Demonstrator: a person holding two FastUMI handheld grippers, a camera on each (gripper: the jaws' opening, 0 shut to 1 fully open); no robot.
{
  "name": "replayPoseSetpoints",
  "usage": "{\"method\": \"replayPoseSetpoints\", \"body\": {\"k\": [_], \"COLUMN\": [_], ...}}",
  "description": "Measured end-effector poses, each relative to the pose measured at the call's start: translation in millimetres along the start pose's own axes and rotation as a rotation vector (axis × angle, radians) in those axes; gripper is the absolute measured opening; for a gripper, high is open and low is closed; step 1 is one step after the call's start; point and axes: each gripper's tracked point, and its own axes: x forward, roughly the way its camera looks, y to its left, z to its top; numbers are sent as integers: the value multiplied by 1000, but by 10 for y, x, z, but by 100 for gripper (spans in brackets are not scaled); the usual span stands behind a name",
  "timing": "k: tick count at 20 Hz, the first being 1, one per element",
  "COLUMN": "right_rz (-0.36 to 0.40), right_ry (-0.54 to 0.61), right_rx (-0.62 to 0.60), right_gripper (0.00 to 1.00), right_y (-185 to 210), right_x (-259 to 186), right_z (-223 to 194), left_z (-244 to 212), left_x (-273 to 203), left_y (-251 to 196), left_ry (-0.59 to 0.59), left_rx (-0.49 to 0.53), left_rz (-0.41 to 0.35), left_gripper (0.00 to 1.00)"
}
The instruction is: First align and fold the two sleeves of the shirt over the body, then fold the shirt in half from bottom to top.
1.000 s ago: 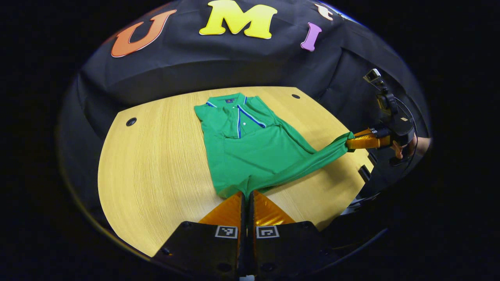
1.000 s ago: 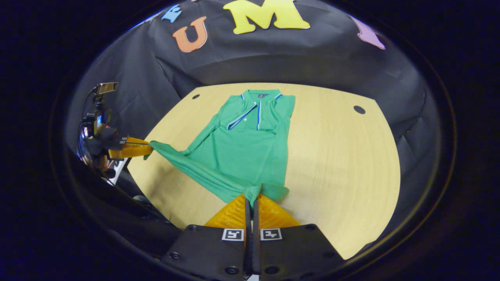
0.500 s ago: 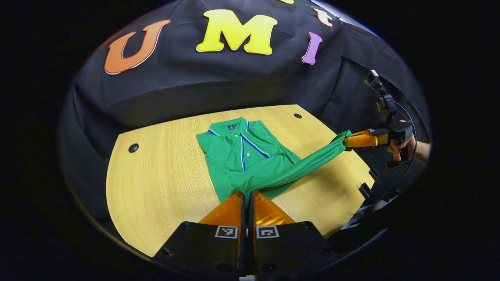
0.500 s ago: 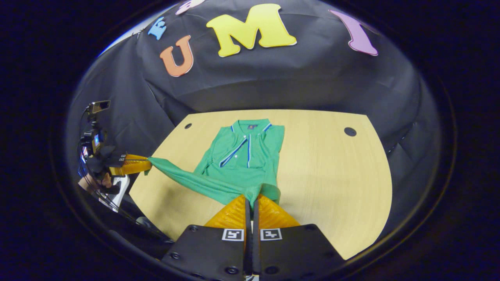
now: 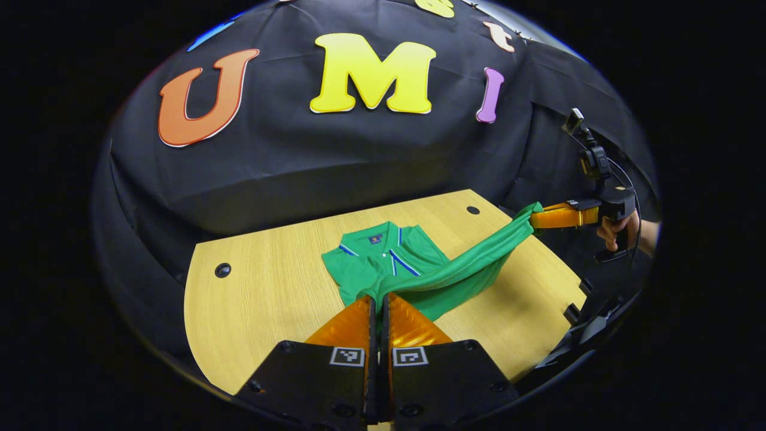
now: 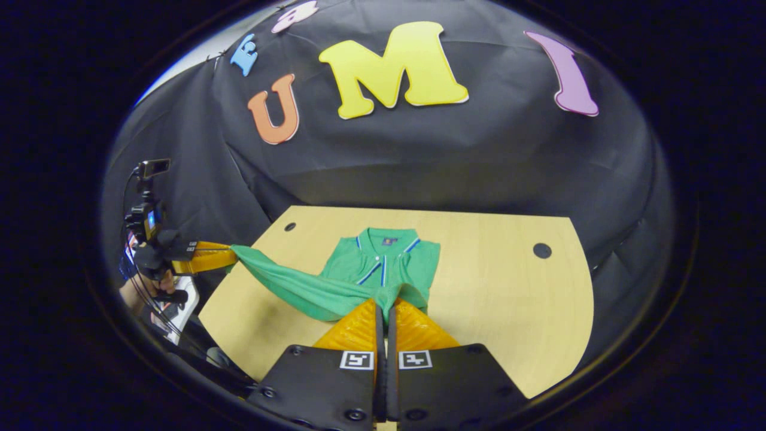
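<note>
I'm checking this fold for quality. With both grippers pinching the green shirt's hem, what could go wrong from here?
1. The hem of the green polo shirt is stretched between the left gripper and the right gripper; uneven travel could skew the fold.
2. A pinch may slip.
3. The raised cloth could drag the collar along the wooden table.

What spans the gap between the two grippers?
The shirt's lifted hem, stretched taut from the left gripper to the right gripper; the left gripper view shows it.

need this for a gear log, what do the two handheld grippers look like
Each gripper has a black body with two square black-and-white tags near the fingers, as on the left gripper and right gripper. Seen farther off, each carries a small camera on a black post, with thin black cables.
</note>
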Motion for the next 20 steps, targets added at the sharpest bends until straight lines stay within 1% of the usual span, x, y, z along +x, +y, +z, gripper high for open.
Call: {"method": "replayPoseSetpoints", "body": {"k": [4,7,9,11,12,13,14,17,20], "right_rz": [-3,-10,-18,-28,-31,-34,-38,-49,-84], "right_ry": [-18,-44,-55,-45,-38,-31,-21,10,43], "right_rx": [-15,-25,-36,-50,-59,-63,-68,-49,-22], "right_gripper": [1,1,1,0,5,1,0,1,1], "right_y": [-62,-139,-191,-250,-277,-304,-341,-461,-634], "right_x": [212,420,590,778,892,1016,1160,1562,1963], "right_z": [242,532,694,762,768,774,757,662,532], "left_z": [326,505,575,561,557,548,544,500,420], "left_x": [145,318,463,638,737,845,951,1316,1690], "left_y": [164,317,421,508,556,604,666,857,1005], "left_ry": [-42,-63,-68,-57,-54,-52,-50,-65,-88], "left_rx": [15,10,3,11,14,17,15,-24,-64], "left_rz": [16,33,45,54,55,58,63,70,76], "left_gripper": [3,3,3,3,3,3,3,3,3]}}
